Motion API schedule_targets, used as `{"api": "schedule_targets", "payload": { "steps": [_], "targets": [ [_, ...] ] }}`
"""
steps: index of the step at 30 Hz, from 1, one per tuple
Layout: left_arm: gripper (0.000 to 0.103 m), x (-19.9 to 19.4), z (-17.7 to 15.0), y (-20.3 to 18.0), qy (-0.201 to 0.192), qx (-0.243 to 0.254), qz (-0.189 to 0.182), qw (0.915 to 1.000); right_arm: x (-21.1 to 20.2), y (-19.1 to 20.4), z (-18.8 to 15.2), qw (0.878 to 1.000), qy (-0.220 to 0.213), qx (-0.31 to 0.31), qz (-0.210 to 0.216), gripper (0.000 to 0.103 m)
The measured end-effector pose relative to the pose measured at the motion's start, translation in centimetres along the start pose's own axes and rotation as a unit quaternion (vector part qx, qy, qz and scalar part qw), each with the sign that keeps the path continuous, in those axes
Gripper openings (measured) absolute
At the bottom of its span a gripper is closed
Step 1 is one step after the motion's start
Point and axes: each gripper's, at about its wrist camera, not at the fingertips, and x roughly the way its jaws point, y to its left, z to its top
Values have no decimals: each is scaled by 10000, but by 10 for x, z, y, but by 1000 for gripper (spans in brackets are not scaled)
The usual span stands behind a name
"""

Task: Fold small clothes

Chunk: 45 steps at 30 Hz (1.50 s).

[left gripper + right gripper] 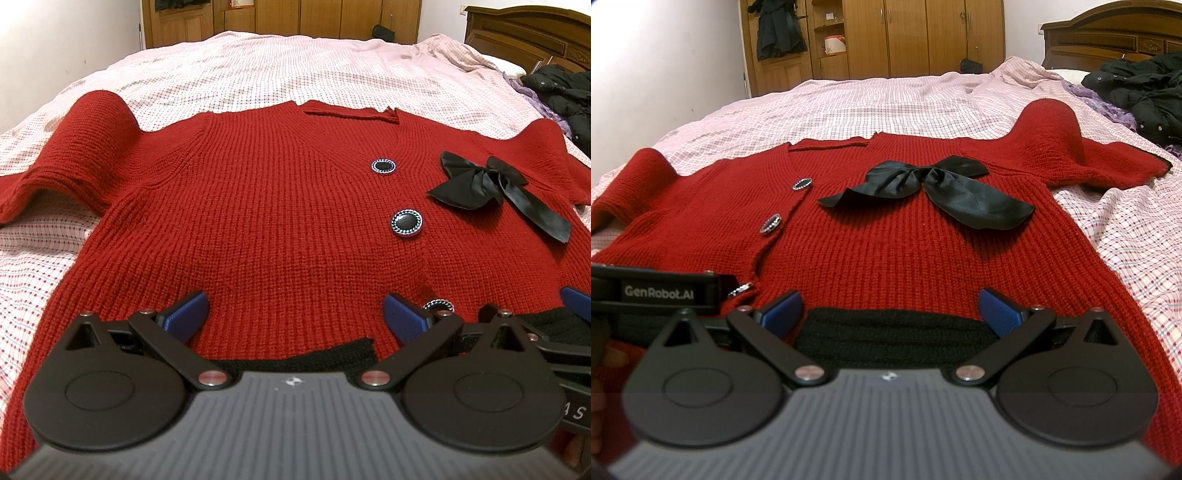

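A red knit cardigan [280,206] lies spread front-up on the checked bedspread [258,74], sleeves out to left and right, its black hem [886,336] at the near edge. A black satin bow [934,188] sits right of the buttons [406,222]. The left gripper [293,317] and right gripper [890,314] hover side by side over the hem, jaws spread wide, gripping nothing. A dark coat [1145,92] lies far right.
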Motion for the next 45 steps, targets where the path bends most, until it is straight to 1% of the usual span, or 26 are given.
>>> {"api": "schedule_targets", "payload": {
  "steps": [12,15,18,21,24,28,30,35,40,45],
  "targets": [
    [103,-6,7,-4,76,77,87,9999,-8,0,7,10000,50,-27,55,103],
    [103,-11,9,-5,100,91,60,9999,-12,-2,12,9998,113,-19,150,103],
    [103,-17,13,-4,103,80,7,9999,-19,-6,18,9993,150,10,330,103],
    [103,-24,19,-3,29,69,-29,10000,-28,-16,28,9984,143,182,507,103],
    [103,-32,27,-5,-71,59,-22,10000,-36,-34,41,9971,79,391,644,103],
    [103,-39,39,-8,-165,82,-25,9998,-41,-63,59,9956,-7,644,678,103],
    [103,-40,45,-12,-202,127,-4,9997,-40,-79,66,9956,-74,710,600,103],
    [103,-35,57,-21,-181,174,-26,9997,-28,-131,85,9951,-203,948,194,103],
    [103,-21,72,-33,-105,195,-24,9998,0,-191,97,9865,-98,1631,-59,103],
    [103,-7,85,-47,-78,191,-38,9998,29,-234,108,9791,-204,1946,-550,103]
  ]
}}
